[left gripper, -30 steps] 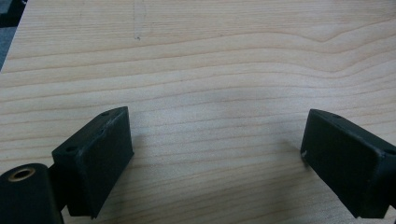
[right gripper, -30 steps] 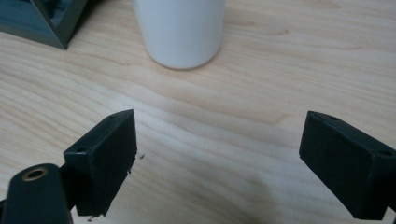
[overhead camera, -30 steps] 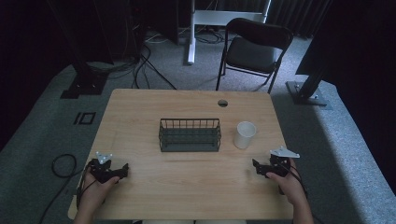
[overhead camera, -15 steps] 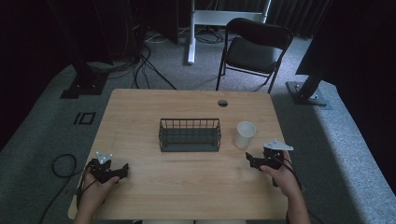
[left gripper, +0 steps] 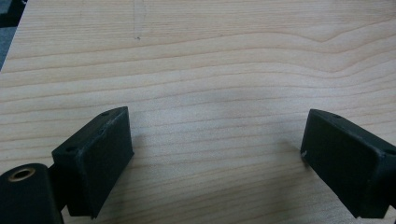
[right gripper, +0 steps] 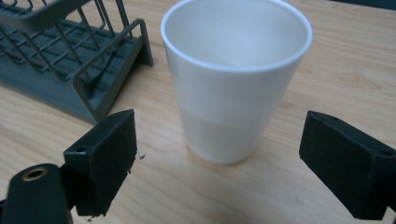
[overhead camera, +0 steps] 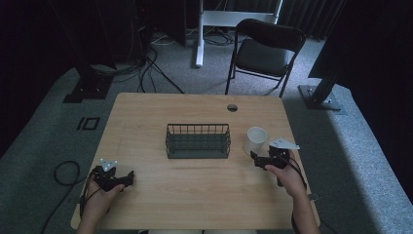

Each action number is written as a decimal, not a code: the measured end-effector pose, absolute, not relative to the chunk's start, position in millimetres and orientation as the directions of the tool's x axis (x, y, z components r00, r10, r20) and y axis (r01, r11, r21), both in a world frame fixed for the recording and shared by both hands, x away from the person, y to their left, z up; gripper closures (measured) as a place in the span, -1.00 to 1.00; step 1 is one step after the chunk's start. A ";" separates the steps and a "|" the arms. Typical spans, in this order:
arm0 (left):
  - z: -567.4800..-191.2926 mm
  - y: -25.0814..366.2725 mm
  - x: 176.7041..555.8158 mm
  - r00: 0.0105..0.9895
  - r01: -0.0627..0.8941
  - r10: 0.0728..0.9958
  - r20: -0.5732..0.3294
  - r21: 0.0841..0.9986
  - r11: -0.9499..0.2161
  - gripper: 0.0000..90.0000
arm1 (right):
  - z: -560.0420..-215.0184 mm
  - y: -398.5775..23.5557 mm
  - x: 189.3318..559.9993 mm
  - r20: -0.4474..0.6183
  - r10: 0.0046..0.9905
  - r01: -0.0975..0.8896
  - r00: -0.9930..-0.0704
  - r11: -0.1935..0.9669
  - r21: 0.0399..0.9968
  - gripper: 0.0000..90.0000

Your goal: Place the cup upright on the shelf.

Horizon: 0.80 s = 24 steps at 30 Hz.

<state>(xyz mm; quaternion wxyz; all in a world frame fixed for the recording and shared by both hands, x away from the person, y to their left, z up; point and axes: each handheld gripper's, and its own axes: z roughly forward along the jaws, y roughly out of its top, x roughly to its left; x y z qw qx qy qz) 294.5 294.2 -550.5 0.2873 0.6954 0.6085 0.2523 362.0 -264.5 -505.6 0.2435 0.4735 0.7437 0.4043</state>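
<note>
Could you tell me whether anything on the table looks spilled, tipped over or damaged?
Nothing stands out. The white cup stands upright and looks empty, just right of the wire basket, which sits squarely on the table. The right tongs are open in front of the cup, not touching it.

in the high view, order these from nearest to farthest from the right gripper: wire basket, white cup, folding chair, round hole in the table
From the right gripper:
1. white cup, just ahead of it, slightly left.
2. wire basket, at the table's middle, to its left.
3. round hole, near the table's far edge.
4. folding chair, on the floor beyond the table.
</note>
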 end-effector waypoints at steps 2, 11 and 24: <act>-550.5 294.2 294.5 0.132 0.701 0.991 0.001 0.707 -0.094 -0.79 | -505.5 -262.7 364.8 0.022 0.904 0.502 -0.428 0.217 0.837 -0.76; -550.5 294.2 294.5 0.132 0.701 0.991 0.001 0.707 -0.094 -0.79 | -508.1 -257.9 373.4 0.022 0.919 0.478 -0.393 0.184 0.859 -0.76; -550.5 294.2 294.5 0.132 0.701 0.991 0.002 0.706 -0.095 -0.79 | -505.8 -252.1 386.0 0.041 0.933 0.448 -0.359 0.134 0.884 -0.76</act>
